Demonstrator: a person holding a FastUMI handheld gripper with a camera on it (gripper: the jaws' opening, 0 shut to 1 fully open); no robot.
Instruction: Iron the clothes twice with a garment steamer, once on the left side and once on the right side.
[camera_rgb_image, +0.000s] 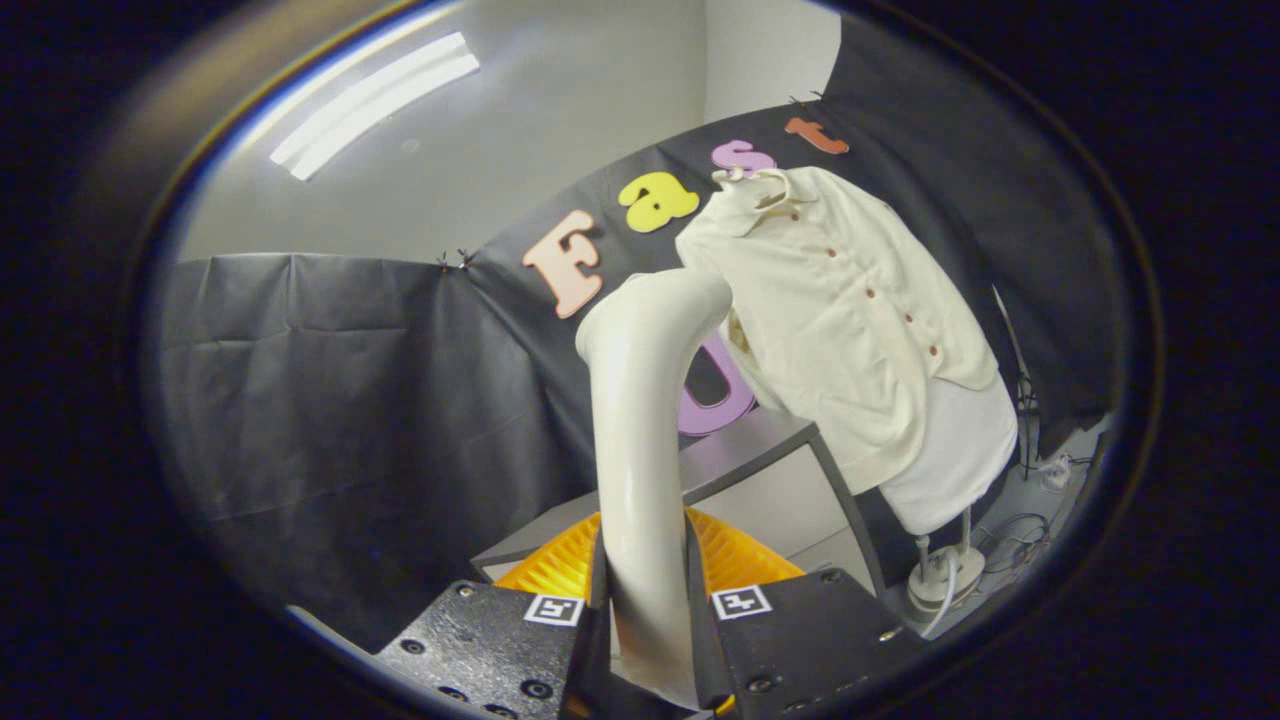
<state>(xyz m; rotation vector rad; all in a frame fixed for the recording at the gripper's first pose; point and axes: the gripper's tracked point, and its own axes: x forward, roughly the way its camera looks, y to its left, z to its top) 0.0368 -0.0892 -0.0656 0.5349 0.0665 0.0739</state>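
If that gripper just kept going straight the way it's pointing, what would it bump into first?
The gripper is shut on the garment steamer, whose head already reaches toward the cream shirt. That shirt would likely be met first by the steamer head, though depth is hard to judge here.

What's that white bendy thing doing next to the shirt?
That is a garment steamer. The gripper is shut on its handle, one finger on each side, and lifts it toward the cream shirt, which hangs on a stand beyond the fingers. The steamer's head is near the shirt's edge; whether it touches is unclear.
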